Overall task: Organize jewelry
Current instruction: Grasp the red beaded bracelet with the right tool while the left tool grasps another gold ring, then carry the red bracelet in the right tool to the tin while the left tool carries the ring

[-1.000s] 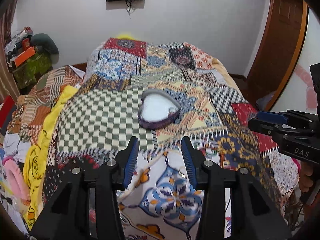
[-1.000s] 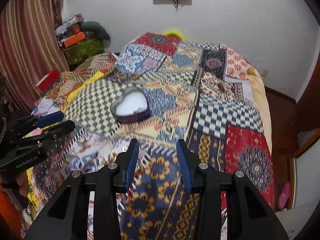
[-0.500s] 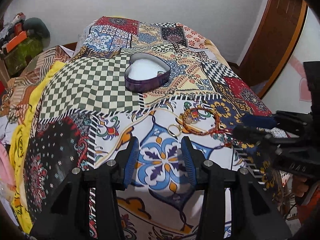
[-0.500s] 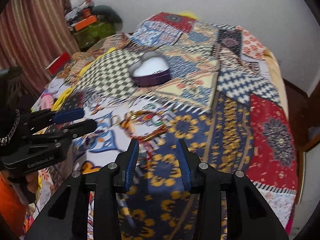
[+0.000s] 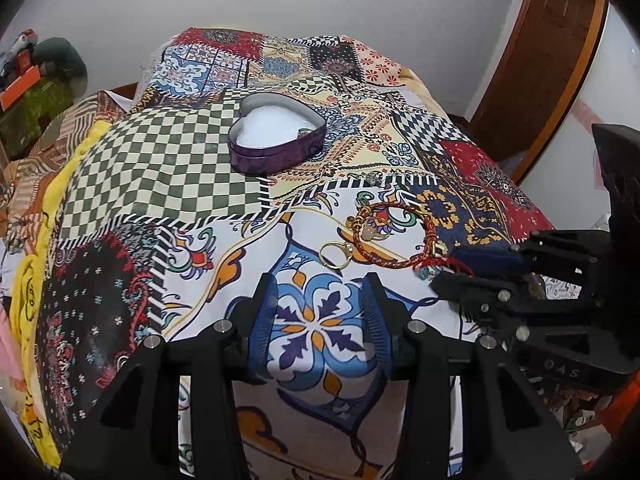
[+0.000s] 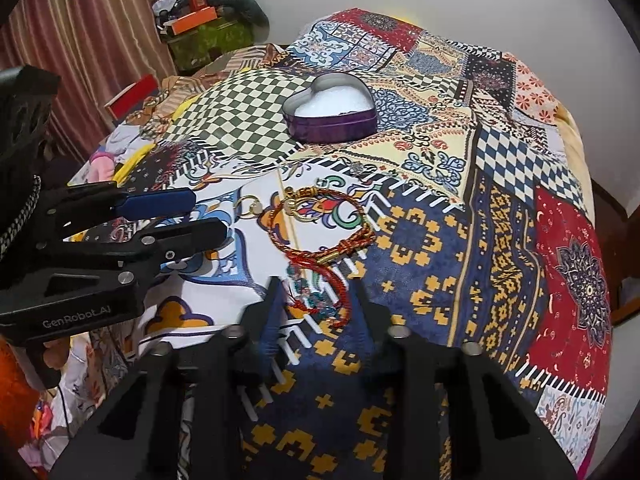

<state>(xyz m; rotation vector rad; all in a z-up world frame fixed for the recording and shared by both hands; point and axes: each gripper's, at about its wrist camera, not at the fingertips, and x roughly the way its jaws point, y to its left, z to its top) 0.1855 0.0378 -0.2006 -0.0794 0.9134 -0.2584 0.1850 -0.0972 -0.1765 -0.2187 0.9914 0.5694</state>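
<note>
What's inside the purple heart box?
The purple heart box is open, with white padding inside. A small dark speck sits near its front-right edge; I can't tell what. Anything under the padding is hidden.

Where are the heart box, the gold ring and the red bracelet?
heart box [image 5: 276, 156], left wrist view, purple side wall.
gold ring [image 5: 335, 255], left wrist view, on its band.
red bracelet [image 6: 320, 249], right wrist view, near edge of loop.

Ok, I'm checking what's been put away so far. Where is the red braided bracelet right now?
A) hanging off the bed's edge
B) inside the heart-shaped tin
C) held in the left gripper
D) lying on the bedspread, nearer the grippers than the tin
D: the red braided bracelet lies flat on the bedspread beside a gold ring, while the heart-shaped tin sits farther back holding only white padding.
</note>
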